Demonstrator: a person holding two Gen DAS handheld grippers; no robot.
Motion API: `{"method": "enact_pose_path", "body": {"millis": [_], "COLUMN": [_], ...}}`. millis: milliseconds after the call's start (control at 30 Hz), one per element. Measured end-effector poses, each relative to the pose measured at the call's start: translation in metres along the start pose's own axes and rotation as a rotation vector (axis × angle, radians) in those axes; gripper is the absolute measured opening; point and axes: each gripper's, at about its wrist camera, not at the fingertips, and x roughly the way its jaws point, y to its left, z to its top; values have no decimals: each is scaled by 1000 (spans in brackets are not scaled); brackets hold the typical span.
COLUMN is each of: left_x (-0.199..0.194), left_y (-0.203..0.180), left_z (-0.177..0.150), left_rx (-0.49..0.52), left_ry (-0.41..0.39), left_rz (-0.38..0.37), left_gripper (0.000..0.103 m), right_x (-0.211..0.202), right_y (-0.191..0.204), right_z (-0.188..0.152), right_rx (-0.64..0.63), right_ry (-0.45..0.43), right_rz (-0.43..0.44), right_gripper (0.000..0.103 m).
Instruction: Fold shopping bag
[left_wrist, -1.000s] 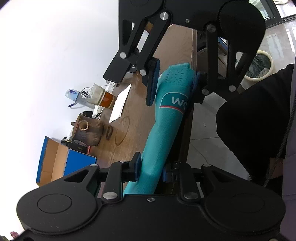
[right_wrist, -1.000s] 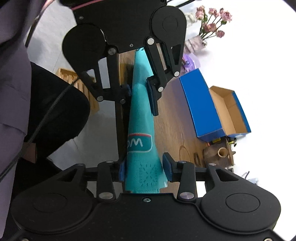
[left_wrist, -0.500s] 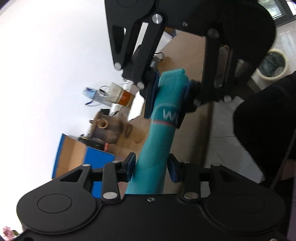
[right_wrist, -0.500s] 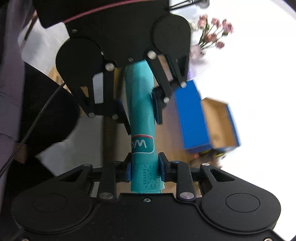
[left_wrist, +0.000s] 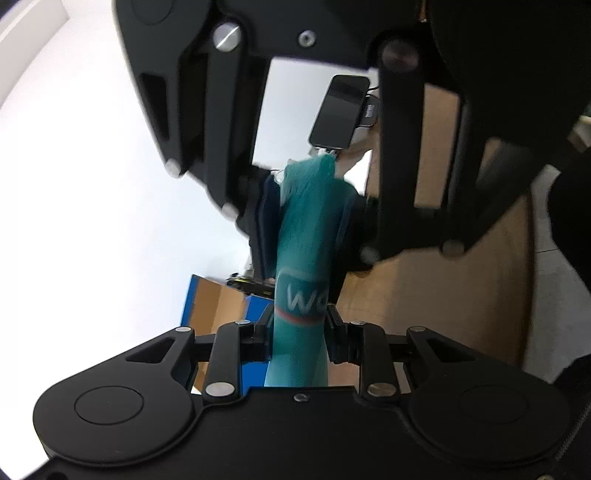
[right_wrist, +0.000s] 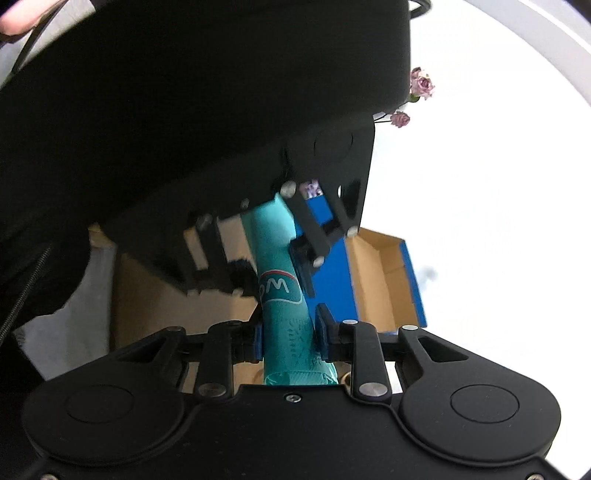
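The teal shopping bag (left_wrist: 303, 258), gathered into a narrow strip with a white logo, stretches between my two grippers. In the left wrist view my left gripper (left_wrist: 301, 332) is shut on the near end. My right gripper (left_wrist: 310, 221) faces it close up and clamps the far end. In the right wrist view my right gripper (right_wrist: 290, 338) is shut on the bag (right_wrist: 275, 236) just below the logo. The left gripper (right_wrist: 273, 266) holds the other end right in front. Only a short length of bag shows between them.
An open blue cardboard box (right_wrist: 380, 273) lies on the wooden table (left_wrist: 424, 302) beneath the grippers. A phone (left_wrist: 340, 110) with a cable sits farther along the table. Pink flowers (right_wrist: 421, 85) stand by the white wall. A person's dark clothing (left_wrist: 569, 206) is at the table edge.
The two grippers have come much closer together, shortening the span of bag between them. The right gripper's fingers have narrowed onto the bag. Both views have swung toward the wall.
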Motion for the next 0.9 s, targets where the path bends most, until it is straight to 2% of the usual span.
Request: {"method": "enact_pose_path", "body": {"millis": [67,133,233,467,700,833,900], "left_x": [5,6,10,26,43,51,55], "left_y": [3,1,-6,-3,-11,-18,-20], "left_z": [0,-3,-9,-15,-15,-15,-15], "left_rx": [-26,-4,24,8,59,76,78], "left_ry": [5,-3,-32,-40,-57,-35,-10], "left_rz": [12,23,82,95,160,190,194], "left_gripper": [25,21,20,16,13,13,13], "right_x": [6,11,20,43,67,80,90], "right_y": [-3,-6,-8,-8,-11,-5,1], "right_z": [2,3,5,3,-3,-9,-10], "right_rx": [-5,-11,-24,-37,-38,-63,-94], "right_ry": [-5,-10,-15,-13,-12,-20,5], "right_rz": [-8,-16,-29,-39,-52,-78,-99], "right_gripper": [28,27,27,27,28,32,40]}}
